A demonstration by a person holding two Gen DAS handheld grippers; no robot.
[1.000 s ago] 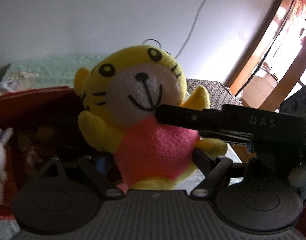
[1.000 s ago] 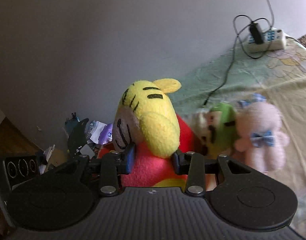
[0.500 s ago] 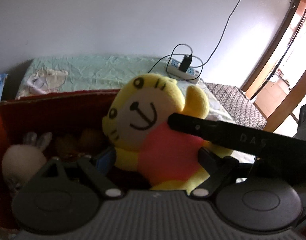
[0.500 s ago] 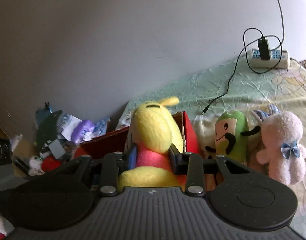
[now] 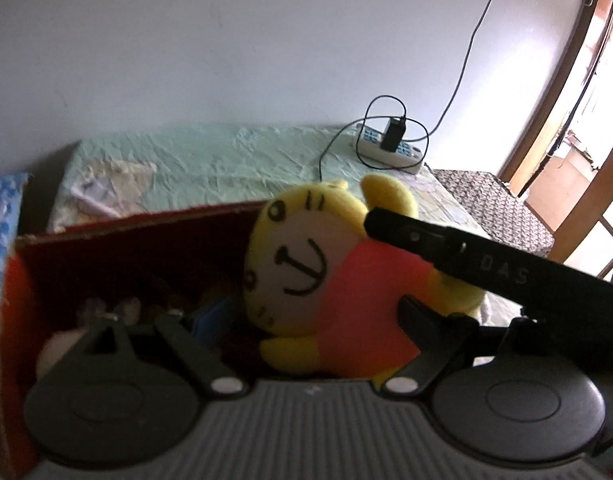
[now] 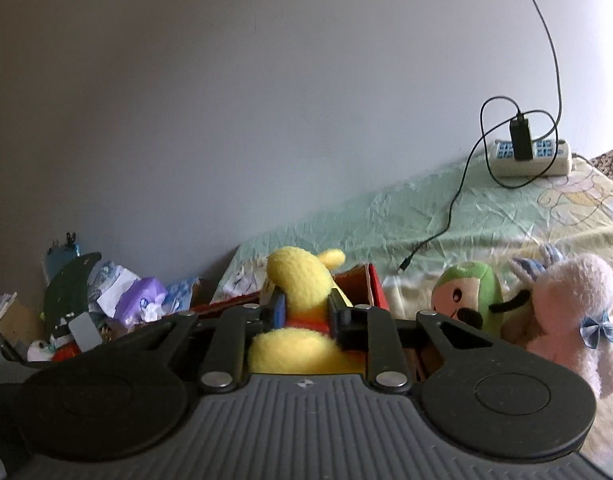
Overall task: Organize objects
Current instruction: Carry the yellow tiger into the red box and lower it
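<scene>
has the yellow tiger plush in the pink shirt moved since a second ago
Yes. The yellow tiger plush in the pink shirt has come down from in front of the wall, below the white power strip, to the red cardboard box.

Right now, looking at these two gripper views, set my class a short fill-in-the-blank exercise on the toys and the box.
1. The right gripper is shut on the ____ tiger plush.
2. The tiger hangs over a ____ box.
3. Plugged into the power strip is a ____ charger.
4. Beside the pink plush sits a ____ plush.

Missing words: yellow; red; black; green
</scene>
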